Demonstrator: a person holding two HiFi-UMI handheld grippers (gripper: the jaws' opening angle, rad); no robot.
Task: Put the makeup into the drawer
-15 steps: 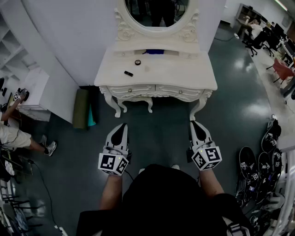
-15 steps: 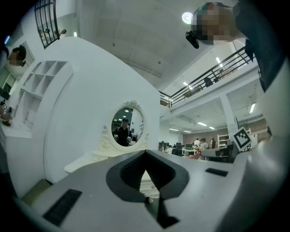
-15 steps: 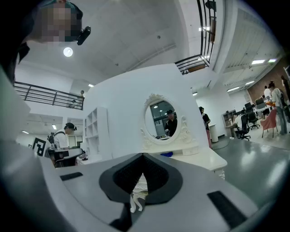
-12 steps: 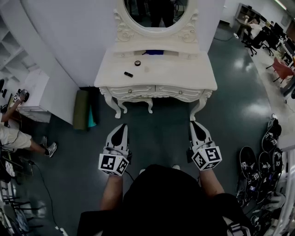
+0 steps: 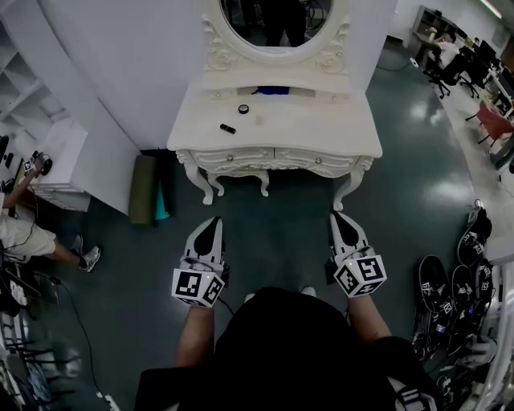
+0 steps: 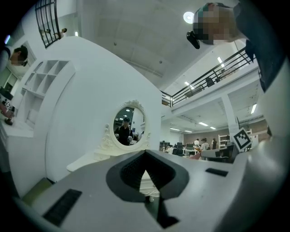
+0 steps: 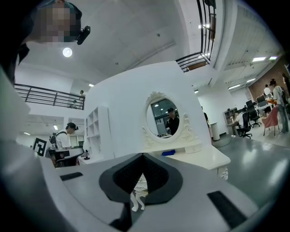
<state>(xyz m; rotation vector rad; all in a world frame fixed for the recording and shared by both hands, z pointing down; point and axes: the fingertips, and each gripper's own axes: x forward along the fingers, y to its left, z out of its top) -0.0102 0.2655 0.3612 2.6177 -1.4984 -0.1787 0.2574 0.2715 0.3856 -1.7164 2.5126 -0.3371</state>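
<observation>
Head view, dressing table (image 5: 337, 138), drawers (image 5: 229, 158) shut, black tube (image 5: 227, 128) on top, left hand-held gripper (image 5: 212, 220) and right hand-held gripper (image 5: 338, 217) pressed together

I see open floor (image 5: 277, 221) between me and the dressing table (image 5: 321, 128). Its top is mostly bare on the right; a black tube (image 5: 228, 128) and a round jar (image 5: 242, 109) sit left of centre, the mirror (image 5: 273, 20) walling the back.
</observation>
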